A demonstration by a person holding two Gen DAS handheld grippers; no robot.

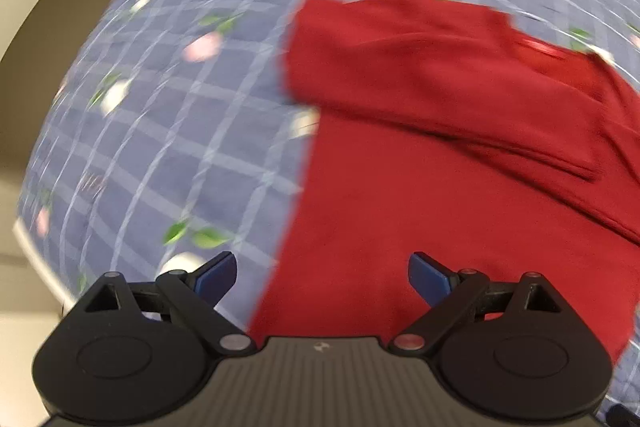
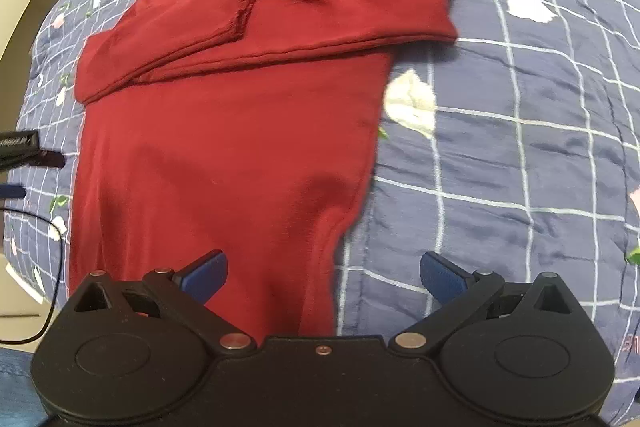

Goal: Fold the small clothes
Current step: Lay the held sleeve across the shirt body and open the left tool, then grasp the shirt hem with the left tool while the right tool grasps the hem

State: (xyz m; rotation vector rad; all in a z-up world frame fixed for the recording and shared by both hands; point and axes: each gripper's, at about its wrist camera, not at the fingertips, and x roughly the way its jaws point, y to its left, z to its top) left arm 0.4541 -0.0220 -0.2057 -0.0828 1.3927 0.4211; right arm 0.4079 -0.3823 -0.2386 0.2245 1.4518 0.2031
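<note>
A red long-sleeved top [image 2: 224, 147] lies flat on a blue checked floral quilt [image 2: 520, 147], both sleeves folded across its chest. In the left wrist view the same red top [image 1: 440, 195] fills the right half, a folded sleeve [image 1: 420, 67] lying over it. My left gripper [image 1: 322, 277] hovers open over the top's left bottom edge, holding nothing. My right gripper [image 2: 324, 275] is open above the top's right bottom hem, its left pad [image 2: 206, 275] over red cloth and its right pad [image 2: 442, 277] over the quilt.
The quilt [image 1: 160, 107] covers a bed with a beige frame [image 1: 40, 7] at the left. In the right wrist view the other gripper's dark tip [image 2: 28, 151] and a black cable [image 2: 56, 247] sit at the left edge.
</note>
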